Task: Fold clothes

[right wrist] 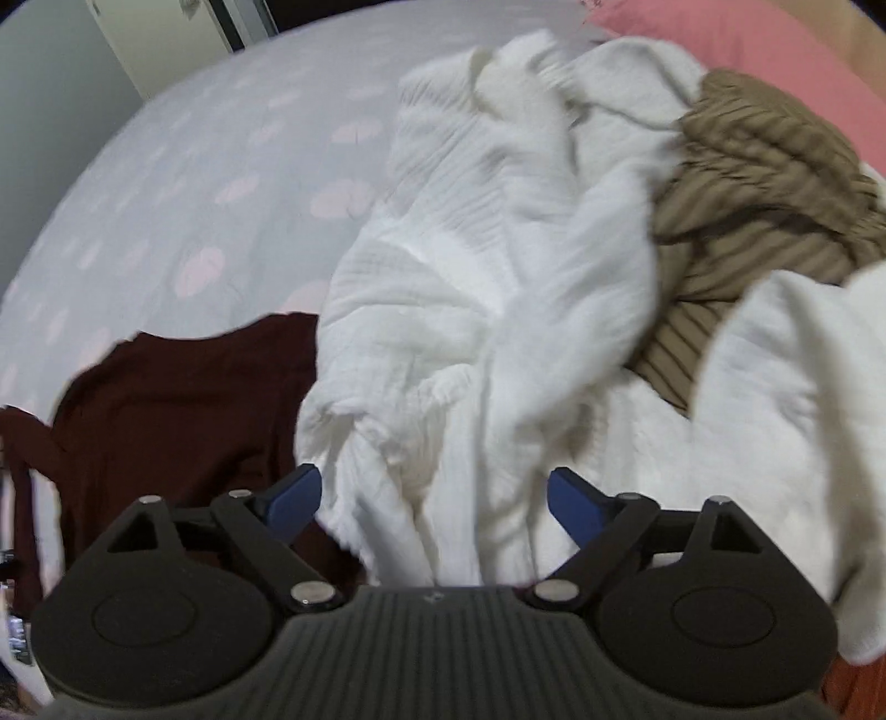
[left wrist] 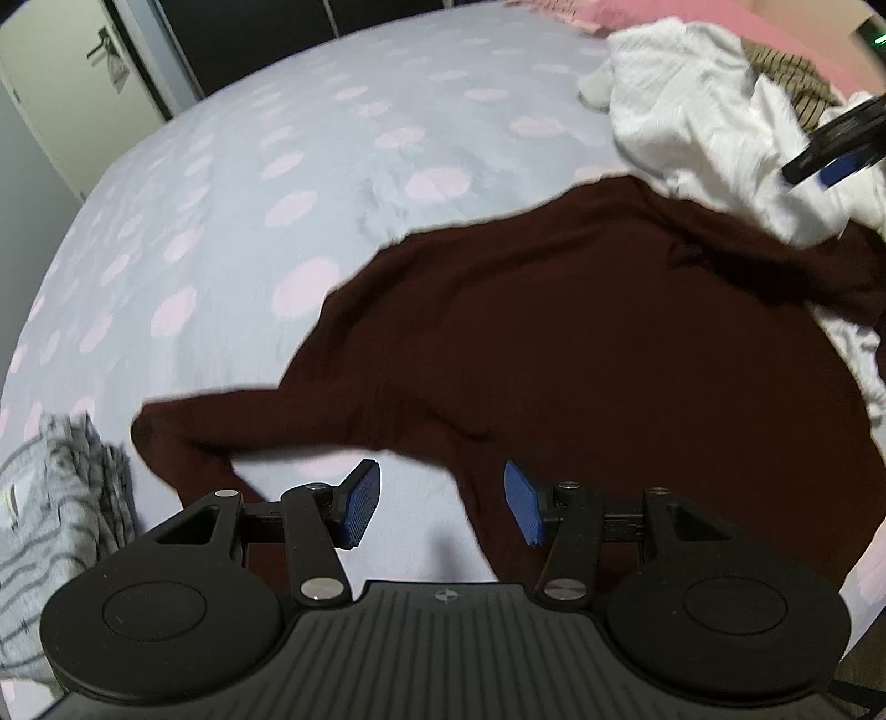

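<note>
Both grippers agape, nothing gripped; maroon garment spread on bed.

Left gripper: 2 blue-padded fingers wide apart, hovering over maroon garment edge & bare bedsheet; contact not evident. Garment lies flat-ish, 1 sleeve stretched toward striped grey cloth. Right gripper: fingers wide apart, white crumpled garment between them, not pinched; touching or not, can't tell. Brown ribbed garment rests on white pile; pink pillow beyond.
</note>
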